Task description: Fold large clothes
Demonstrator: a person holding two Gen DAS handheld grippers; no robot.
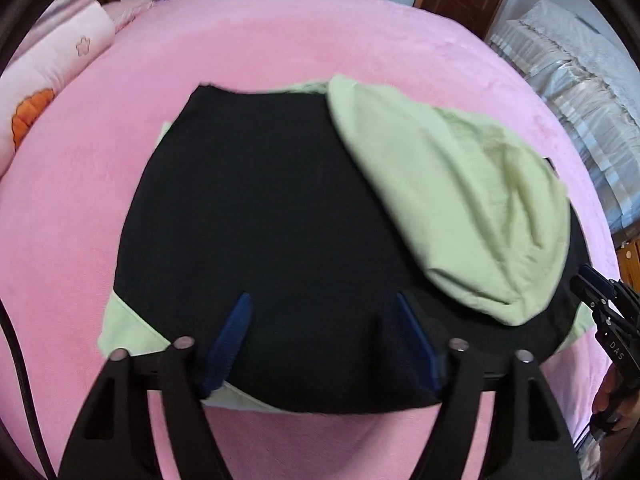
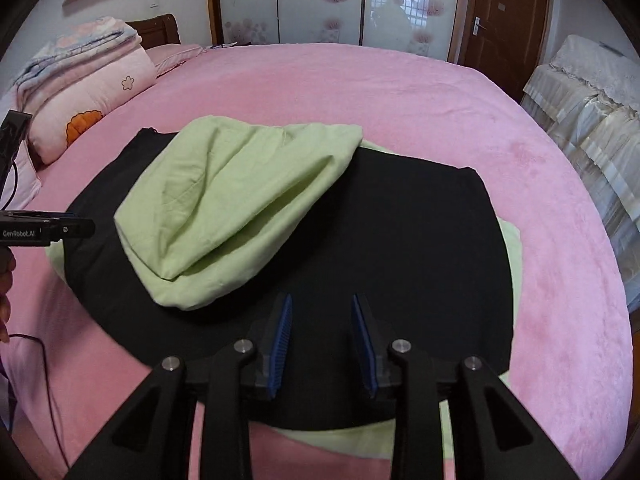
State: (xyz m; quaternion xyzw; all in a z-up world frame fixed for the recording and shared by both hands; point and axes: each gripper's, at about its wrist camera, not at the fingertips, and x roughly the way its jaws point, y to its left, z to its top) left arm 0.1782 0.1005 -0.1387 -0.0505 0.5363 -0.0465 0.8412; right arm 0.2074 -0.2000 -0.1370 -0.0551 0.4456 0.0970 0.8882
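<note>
A black garment [image 1: 256, 220] lies spread flat on the pink bed [image 1: 280, 40], with pale green cloth showing under its edges. A bunched pale green garment [image 1: 460, 200] lies on top of it, toward the right in the left wrist view and toward the left in the right wrist view [image 2: 224, 208]. My left gripper [image 1: 324, 300] is open and empty above the near edge of the black garment. My right gripper [image 2: 322, 300] is open and empty above the black garment [image 2: 400, 240]. Each gripper shows at the edge of the other's view.
Folded pink quilts and a pillow [image 2: 88, 92] are stacked at the bed's far left. A cloth-covered piece of furniture [image 2: 592, 120] stands along the right side. A wardrobe with floral panels [image 2: 320, 0] and a brown door [image 2: 508, 20] are behind the bed.
</note>
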